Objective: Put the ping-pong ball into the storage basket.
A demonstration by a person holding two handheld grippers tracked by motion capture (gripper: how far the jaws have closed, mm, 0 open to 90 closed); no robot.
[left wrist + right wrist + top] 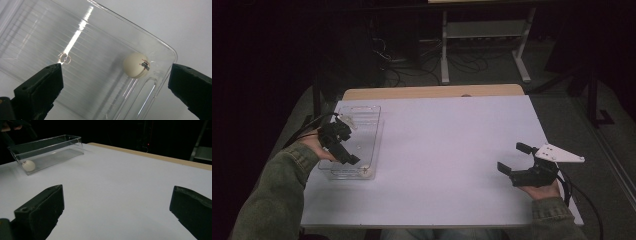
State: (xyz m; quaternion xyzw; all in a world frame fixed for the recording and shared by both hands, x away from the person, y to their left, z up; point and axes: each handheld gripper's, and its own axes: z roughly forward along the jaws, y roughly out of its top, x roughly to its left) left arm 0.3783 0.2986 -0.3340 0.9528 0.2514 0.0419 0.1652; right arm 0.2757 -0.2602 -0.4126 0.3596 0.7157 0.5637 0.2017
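Left gripper (pixel 343 145) hangs released over the clear plastic bin (pixel 374 131), table-tennis ball (pixel 136 65) dropped at its five-o'clock corner; next, I judge, withdrawing while the right gripper (pixel 514 159) idles open.

Between the fingers (pixel 40 87) of the left gripper (pixel 343 145) the gap is wide and unblocked; below them the clear bin (pixel 165 47) walls hem in the white ball (pixel 136 65), which sits against the corner. Ahead of the right gripper (pixel 518 159) fingers (pixel 41 211) bare white table (pixel 120 185) lies open, the bin well off.
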